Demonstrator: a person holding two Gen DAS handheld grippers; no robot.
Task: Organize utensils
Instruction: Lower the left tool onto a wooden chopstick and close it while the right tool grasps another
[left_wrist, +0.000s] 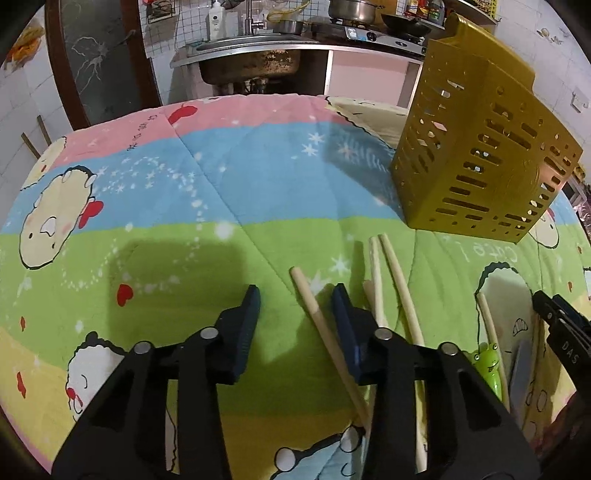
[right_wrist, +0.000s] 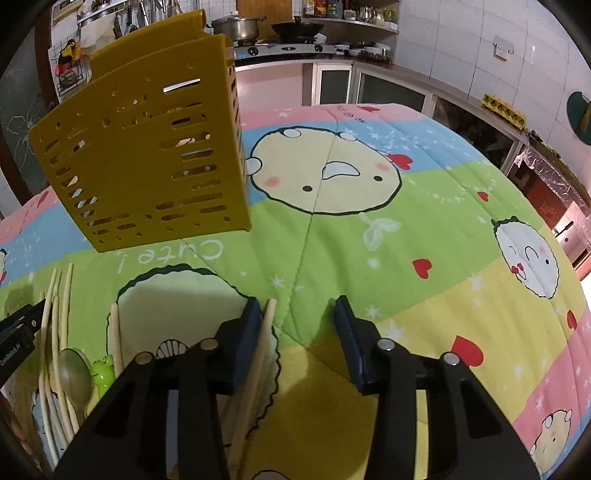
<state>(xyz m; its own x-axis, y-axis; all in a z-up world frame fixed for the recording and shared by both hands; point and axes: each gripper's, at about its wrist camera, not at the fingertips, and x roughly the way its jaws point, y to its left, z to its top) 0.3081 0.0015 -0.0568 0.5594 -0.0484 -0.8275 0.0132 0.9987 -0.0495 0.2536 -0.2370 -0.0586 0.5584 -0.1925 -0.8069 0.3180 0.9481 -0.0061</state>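
The fingers of the left gripper (left_wrist: 295, 295) stand apart over the green band of the cartoon quilt (left_wrist: 207, 192), and one pale chopstick (left_wrist: 325, 332) lies on the cloth between them. It runs on a slant, close to the inner face of the right-side finger (left_wrist: 345, 325), and it passes under that finger lower in the picture. The pads do not press on it; there is a clear gap on the left side. Just beyond the right-side finger lie more chopsticks (left_wrist: 397, 280), side by side, pointing toward the yellow utensil holder (left_wrist: 476, 158), which stands upright on the quilt, well apart from the fingertips.

The fingers of the right gripper (right_wrist: 295, 306) are also spread. A single chopstick (right_wrist: 264, 339) lies between them, right against the inner face of the left-side finger (right_wrist: 247, 332); whether it touches that pad cannot be told. The other pad is clearly away from it. In this view the holder (right_wrist: 147, 147) stands up and to the left of the fingers. At the left edge lie a bundle of chopsticks (right_wrist: 55, 332), a spoon (right_wrist: 75, 376) and a small green frog-shaped piece (right_wrist: 102, 373).
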